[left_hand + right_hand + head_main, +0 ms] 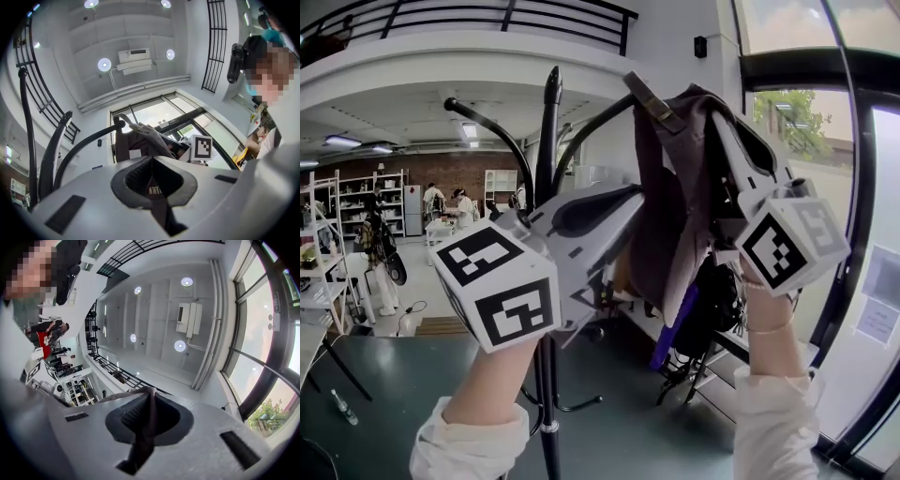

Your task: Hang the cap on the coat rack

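In the head view, the brown-grey fabric cap (670, 216) hangs at about 1 o'clock from centre, against the tip of a curved arm of the black metal coat rack (547, 159). The left gripper (623, 208) reaches it from 8 o'clock and the right gripper (719, 122) from 4 o'clock.

In the left gripper view, the jaws are clenched on a dark strip of the cap. The rest of the cap drapes at 12 o'clock, over the rack arm's end.

In the right gripper view, the jaws pinch a thin fold of the cap that rises towards 12 o'clock.
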The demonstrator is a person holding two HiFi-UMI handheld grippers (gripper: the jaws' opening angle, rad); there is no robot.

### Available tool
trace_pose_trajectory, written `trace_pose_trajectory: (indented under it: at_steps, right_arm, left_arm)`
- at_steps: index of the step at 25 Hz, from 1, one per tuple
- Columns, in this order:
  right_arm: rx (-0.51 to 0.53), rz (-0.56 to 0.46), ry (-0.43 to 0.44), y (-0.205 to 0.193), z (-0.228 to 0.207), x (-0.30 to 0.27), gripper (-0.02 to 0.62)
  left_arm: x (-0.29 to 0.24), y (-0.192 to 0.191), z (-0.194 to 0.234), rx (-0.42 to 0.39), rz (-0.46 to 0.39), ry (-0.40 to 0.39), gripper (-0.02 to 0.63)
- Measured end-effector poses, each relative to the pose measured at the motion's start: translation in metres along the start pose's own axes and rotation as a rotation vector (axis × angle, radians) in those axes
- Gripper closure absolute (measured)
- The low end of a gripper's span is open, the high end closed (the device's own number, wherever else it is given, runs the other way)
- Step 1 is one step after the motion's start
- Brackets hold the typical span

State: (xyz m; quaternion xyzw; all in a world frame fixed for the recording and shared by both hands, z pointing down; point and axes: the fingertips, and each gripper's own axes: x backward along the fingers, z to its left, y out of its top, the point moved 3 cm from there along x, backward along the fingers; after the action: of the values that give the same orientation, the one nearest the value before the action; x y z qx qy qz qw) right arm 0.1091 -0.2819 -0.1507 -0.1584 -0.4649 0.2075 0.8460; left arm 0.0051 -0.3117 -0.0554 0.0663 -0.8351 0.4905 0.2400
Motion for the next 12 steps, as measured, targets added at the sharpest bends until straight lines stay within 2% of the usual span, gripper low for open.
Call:
trace_pose_trajectory:
  at_steps: [12]
  right_arm:
    - [-0.056, 0.052, 0.006, -0.020, -0.006, -0.009, 0.581]
  left_arm:
    - [-0.013, -0.006, -0.001, 0.035, 0.013, 0.020, 0.589]
